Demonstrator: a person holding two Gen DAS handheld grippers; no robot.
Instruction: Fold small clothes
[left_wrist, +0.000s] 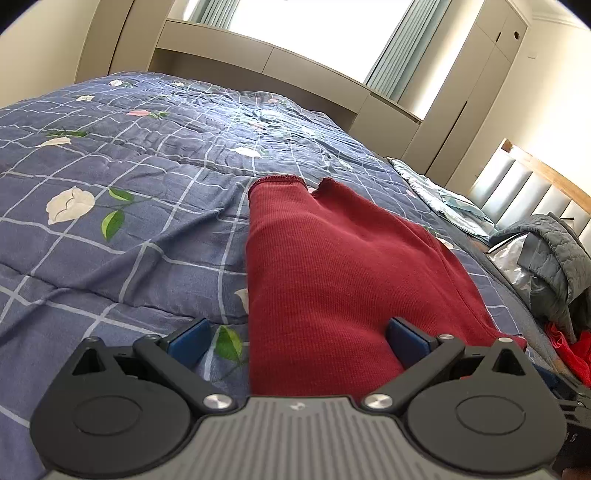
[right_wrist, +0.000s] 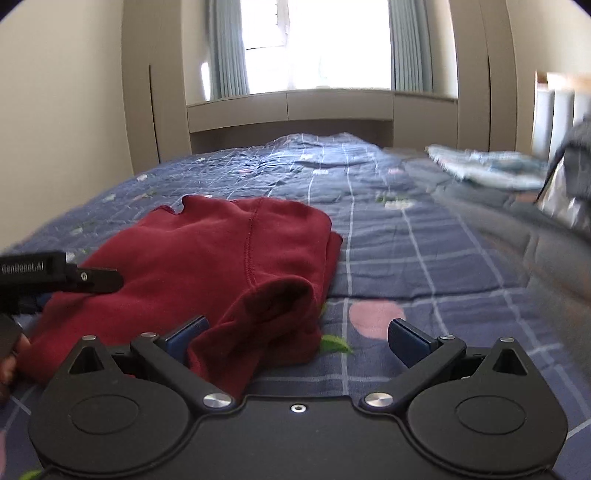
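Observation:
A dark red knit garment (left_wrist: 332, 266) lies folded lengthwise on the blue checked floral bedspread (left_wrist: 122, 184). My left gripper (left_wrist: 297, 338) is open low over its near end, the left edge of the cloth running between the blue pads. In the right wrist view the same red garment (right_wrist: 221, 251) lies at centre left, with a rolled sleeve end near my right gripper (right_wrist: 297, 338), which is open; that fold lies by its left pad. The left gripper's black body (right_wrist: 55, 275) shows at the left edge over the cloth.
A grey quilted jacket (left_wrist: 550, 254) and red clothing (left_wrist: 569, 354) are heaped at the right of the bed. A pale blue folded cloth (right_wrist: 491, 166) lies near the padded headboard (left_wrist: 532, 188). Cabinets and a bright window stand behind the bed. A hand (right_wrist: 9, 362) shows at the left edge.

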